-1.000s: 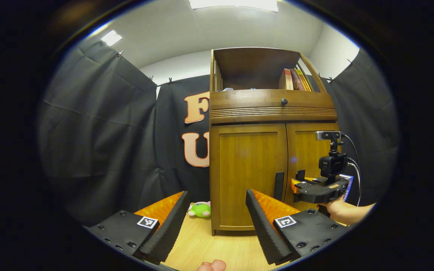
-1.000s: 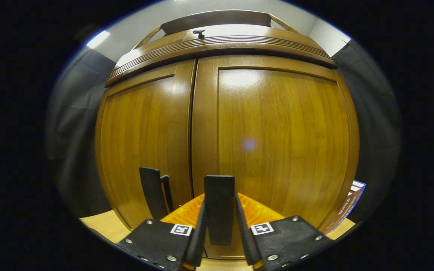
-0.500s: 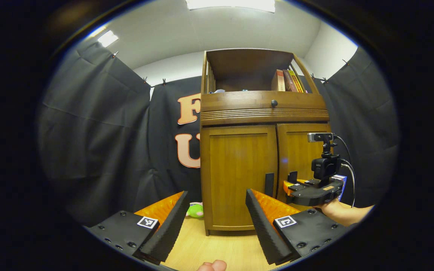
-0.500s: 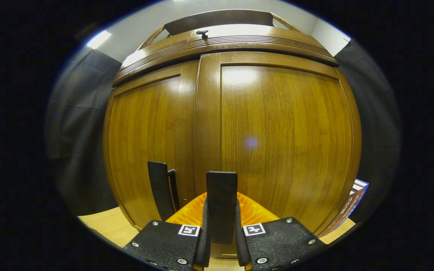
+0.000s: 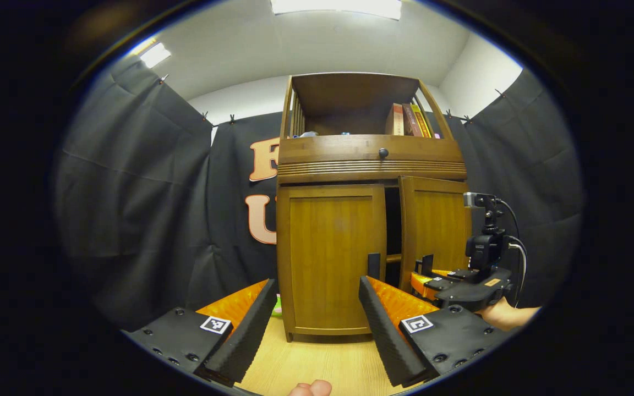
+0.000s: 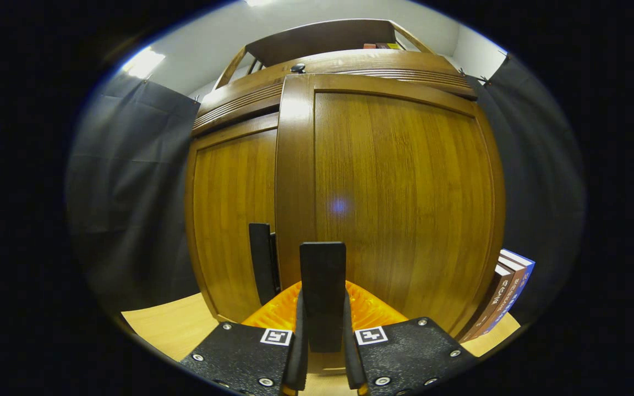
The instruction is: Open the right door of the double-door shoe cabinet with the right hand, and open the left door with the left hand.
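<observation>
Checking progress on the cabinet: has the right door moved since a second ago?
Yes. The right door has swung outward from the cabinet frame, opening a dark gap beside the closed left door; the right tongs grip its handle.

My left gripper (image 5: 312,324) has black ribbed fingers (image 5: 381,330) on orange backing, screwed black plates with square markers; the right gripper (image 5: 426,269) carries a cabled camera.

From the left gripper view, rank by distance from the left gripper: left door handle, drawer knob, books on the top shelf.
1. Left door handle, low, just above the left gripper's right finger.
2. Drawer knob, higher, mid-cabinet.
3. Books, top shelf, right side.
</observation>
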